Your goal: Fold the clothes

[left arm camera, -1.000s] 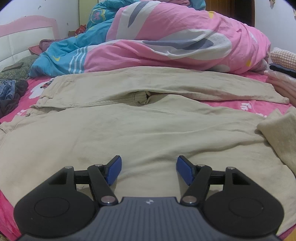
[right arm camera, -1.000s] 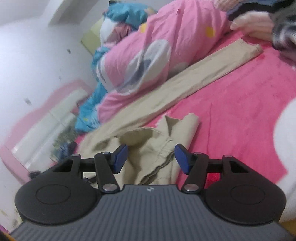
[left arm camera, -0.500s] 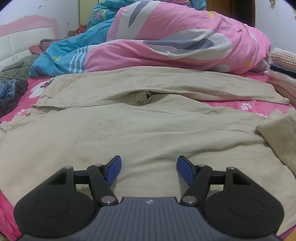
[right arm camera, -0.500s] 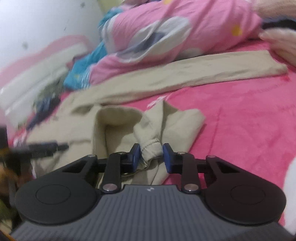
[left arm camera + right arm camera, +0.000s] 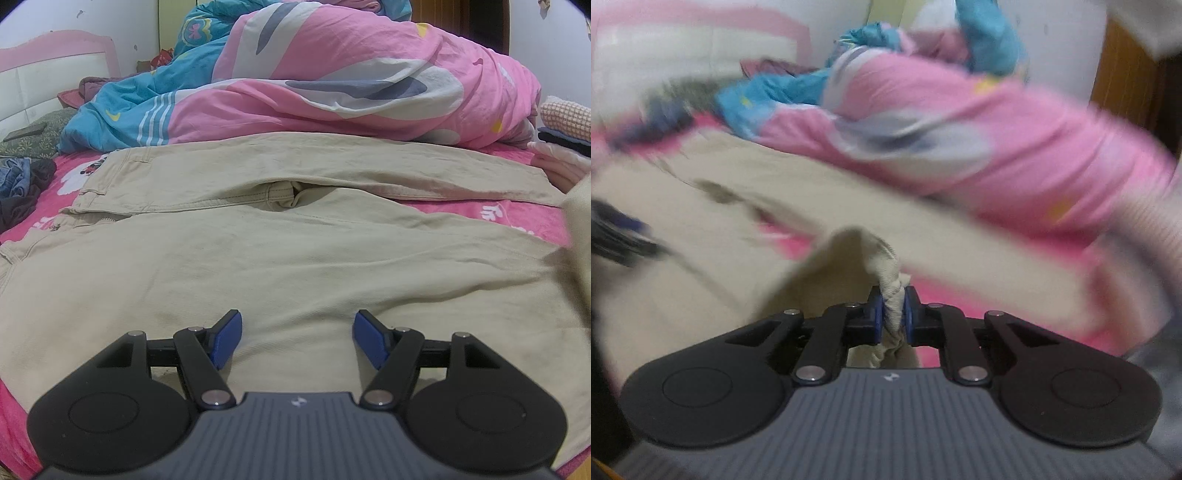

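Beige trousers (image 5: 295, 258) are seen spread across a bed covered by a pink sheet (image 5: 517, 218), with one leg laid straight along the foot of a heaped pink and blue duvet (image 5: 332, 85). White printed marks are visible on the sheet, but no writing can be read; a small yellow swoosh-like mark is noted on the blue part of the duvet.

The left gripper (image 5: 297, 341) is held over the near trouser leg with its jaws standing wide apart; nothing is gripped between the blue pads (image 5: 227, 338).

The right gripper (image 5: 891, 314) has just been closing, and a bunched fold of the beige cloth (image 5: 890, 295) is now pinched between its pads and raised off the bed. The right wrist view is heavily blurred. A small pale logo is seen on each gripper body; it cannot be read.
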`<state>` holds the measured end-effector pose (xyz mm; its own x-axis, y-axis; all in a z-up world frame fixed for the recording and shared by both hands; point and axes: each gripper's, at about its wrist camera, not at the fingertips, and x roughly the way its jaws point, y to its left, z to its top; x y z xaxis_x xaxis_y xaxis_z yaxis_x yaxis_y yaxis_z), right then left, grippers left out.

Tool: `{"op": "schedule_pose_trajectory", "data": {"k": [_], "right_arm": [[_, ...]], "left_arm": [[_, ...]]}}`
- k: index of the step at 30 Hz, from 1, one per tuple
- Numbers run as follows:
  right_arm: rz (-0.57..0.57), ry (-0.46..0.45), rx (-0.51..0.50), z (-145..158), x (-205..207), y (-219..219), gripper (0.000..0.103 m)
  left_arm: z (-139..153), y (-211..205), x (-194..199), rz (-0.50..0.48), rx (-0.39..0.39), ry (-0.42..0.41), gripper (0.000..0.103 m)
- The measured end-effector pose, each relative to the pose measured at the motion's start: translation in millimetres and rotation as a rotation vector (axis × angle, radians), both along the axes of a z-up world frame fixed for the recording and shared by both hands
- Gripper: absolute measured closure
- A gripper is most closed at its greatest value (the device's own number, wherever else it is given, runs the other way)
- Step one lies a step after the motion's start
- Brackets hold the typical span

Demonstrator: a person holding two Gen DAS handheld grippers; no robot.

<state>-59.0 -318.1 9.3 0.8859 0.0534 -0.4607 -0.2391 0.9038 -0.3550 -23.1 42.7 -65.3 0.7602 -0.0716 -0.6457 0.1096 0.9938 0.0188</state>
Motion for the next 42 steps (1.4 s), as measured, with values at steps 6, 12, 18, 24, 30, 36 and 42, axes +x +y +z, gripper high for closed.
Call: {"op": "schedule_pose_trajectory", "data": {"k": [6, 12, 18, 24, 30, 36, 42], "right_arm": [[0.040, -0.265, -0.607, 29, -25, -24, 0.093], [0.000, -0.232, -0.705, -23, -106, -61, 0.092], [-0.170, -0.024, -0.600, -108, -175, -76, 0.093], [-0.407, 0.095, -0.471, -146, -197, -106, 0.087], [-0.562, -0.045, 0.131, -83, -201, -159, 0.082], [-0.496, 0.005, 0.724, -70, -156, -186, 0.080], [-0.643, 0.097, 0.706, -81, -119, -167, 0.077]], "left_arm": [[0, 0, -1, 0.004, -0.010, -0.002, 0.034], [0, 1, -1, 0.006, -0.020, -0.001, 0.034], [0, 2, 0, 0.008, -0.022, 0.004, 0.034], [1, 1, 0, 0.006, -0.008, 0.008, 0.034], [0, -1, 0, 0.009, 0.005, 0.009, 0.033], [1, -3, 0, 0.011, 0.019, 0.009, 0.033], [0, -3, 0, 0.011, 0.012, 0.008, 0.032]]}}
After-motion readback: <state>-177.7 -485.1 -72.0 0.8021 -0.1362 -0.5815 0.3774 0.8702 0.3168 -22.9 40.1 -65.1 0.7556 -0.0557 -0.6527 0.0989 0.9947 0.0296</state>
